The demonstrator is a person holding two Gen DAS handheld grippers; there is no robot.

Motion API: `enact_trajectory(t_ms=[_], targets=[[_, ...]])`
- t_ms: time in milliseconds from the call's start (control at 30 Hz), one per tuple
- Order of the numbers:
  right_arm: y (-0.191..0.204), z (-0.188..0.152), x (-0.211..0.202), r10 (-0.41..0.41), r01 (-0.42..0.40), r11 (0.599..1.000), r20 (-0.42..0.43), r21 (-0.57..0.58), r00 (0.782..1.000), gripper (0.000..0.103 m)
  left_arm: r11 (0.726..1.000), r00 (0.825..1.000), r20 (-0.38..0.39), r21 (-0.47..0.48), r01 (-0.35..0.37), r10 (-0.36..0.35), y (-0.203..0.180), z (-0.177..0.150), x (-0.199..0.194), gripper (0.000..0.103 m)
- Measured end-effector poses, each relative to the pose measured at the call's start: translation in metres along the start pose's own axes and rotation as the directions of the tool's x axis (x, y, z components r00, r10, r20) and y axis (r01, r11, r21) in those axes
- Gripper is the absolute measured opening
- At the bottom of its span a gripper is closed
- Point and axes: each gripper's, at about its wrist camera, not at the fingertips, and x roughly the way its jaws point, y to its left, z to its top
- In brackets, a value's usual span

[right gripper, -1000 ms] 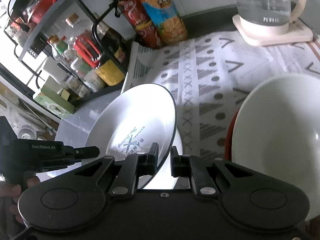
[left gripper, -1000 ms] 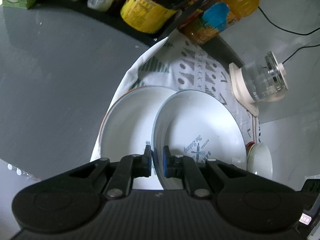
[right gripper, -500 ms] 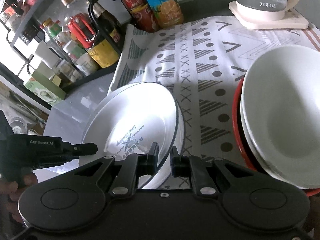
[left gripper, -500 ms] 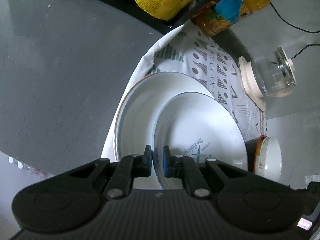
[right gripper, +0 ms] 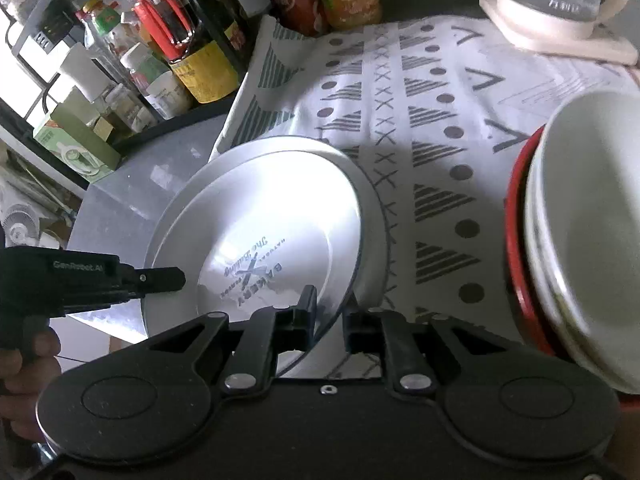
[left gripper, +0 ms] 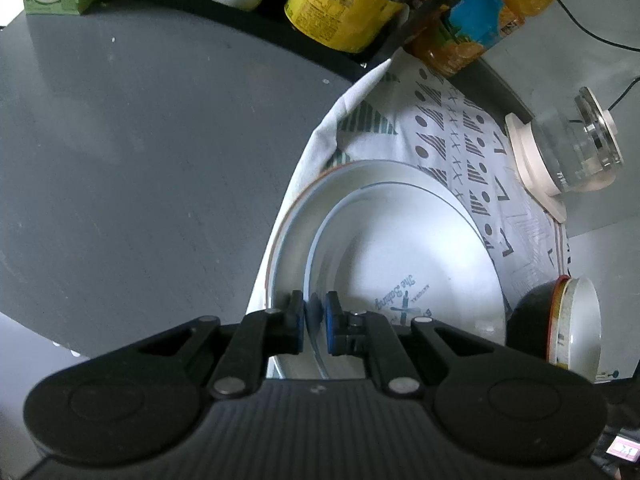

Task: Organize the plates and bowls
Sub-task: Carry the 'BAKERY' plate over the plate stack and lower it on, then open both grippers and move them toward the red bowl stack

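A white plate printed with a bakery logo (left gripper: pixel 404 264) lies inside a larger white plate (left gripper: pixel 292 240) at the edge of a patterned cloth (right gripper: pixel 400 120) on a grey counter (left gripper: pixel 140 140). The left gripper (left gripper: pixel 314 322) is clamped on the logo plate's near-left rim, blue pads pressing both faces. The right gripper (right gripper: pixel 328 314) straddles the same plate's opposite rim; its jaws have just been opening, and a gap shows between the right-hand pad and the rim, so the hold appears released. Stacked white bowls sit in a red-rimmed bowl (right gripper: pixel 516 240) to the right on the cloth. A glass kettle (left gripper: pixel 572 152) on its cream base stands at the cloth's far side, and a rack of bottles and jars (right gripper: pixel 168 52) lines the counter's back.
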Motion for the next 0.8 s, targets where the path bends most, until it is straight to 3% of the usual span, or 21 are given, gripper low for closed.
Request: enact_trajectory(t_ms=[233, 300, 400, 467, 567, 800], targets=[[0.002, 0.007, 0.009, 0.015, -0.014, 1.000, -0.042, 0.027, 0.999, 0.027, 1.000, 1.000, -0.017, 0.006, -0.026, 0.026, -0.006, 0.008, -0.005, 0.015], [0.005, 0.009, 0.004, 0.030, -0.029, 0.999, -0.051, 0.021, 0.998, 0.043, 0.999, 0.999, -0.017, 0.017, -0.035, 0.035, -0.010, 0.012, -0.008, 0.020], [0.009, 0.012, -0.003, 0.023, -0.024, 0.999, -0.042, -0.030, 0.999, 0.046, 0.999, 0.999, 0.006, 0.034, -0.043, 0.043, -0.017, 0.017, -0.015, 0.036], [0.006, 0.013, -0.008, 0.036, -0.036, 0.999, -0.028, -0.025, 0.999, 0.047, 0.997, 0.998, 0.015, 0.045, -0.061, 0.061, -0.022, 0.021, -0.019, 0.054], [0.002, 0.019, -0.016, 0.044, -0.044, 0.999, -0.011, -0.010, 0.999, 0.047, 0.993, 0.995, 0.049, 0.065, -0.095, 0.092, -0.034, 0.027, -0.025, 0.062], [-0.013, 0.040, -0.058, 0.058, -0.061, 0.998, 0.112, 0.027, 0.992, 0.059, 0.990, 0.996, 0.078, 0.129, -0.054, 0.044, -0.075, 0.035, -0.032, 0.077]])
